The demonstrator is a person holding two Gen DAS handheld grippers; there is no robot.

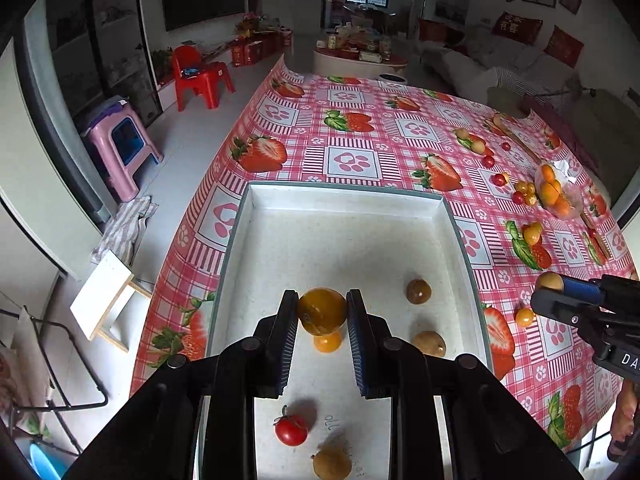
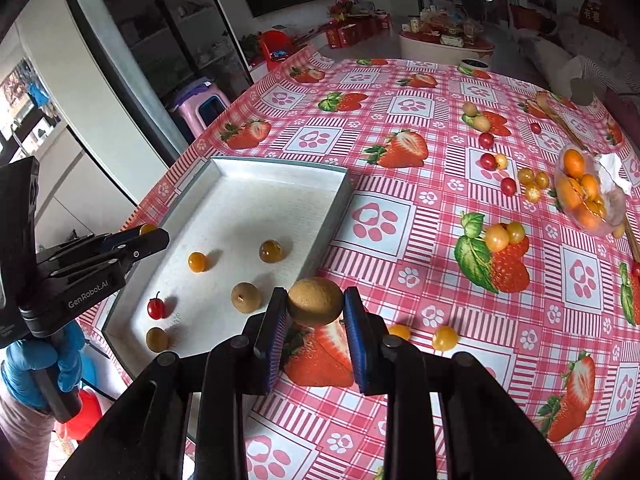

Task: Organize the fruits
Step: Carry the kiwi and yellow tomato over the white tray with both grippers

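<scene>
Left gripper (image 1: pixel 322 312) clamped on amber tomato (image 1: pixel 322 310), lower centre, over white tray (image 1: pixel 460 236). Right gripper (image 2: pixel 315 307) pinching brown longan (image 2: pixel 315 301) right of tray. Risk: round fruit slipping, rolling off tablecloth (image 2: pixel 400 208).

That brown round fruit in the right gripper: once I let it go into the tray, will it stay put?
Probably not at once. The brown fruit is round, and the white tray looks flat and smooth, so it may roll. The raised rim should contain it. Its skin looks matte, so the right gripper likely holds it without slipping.
</scene>
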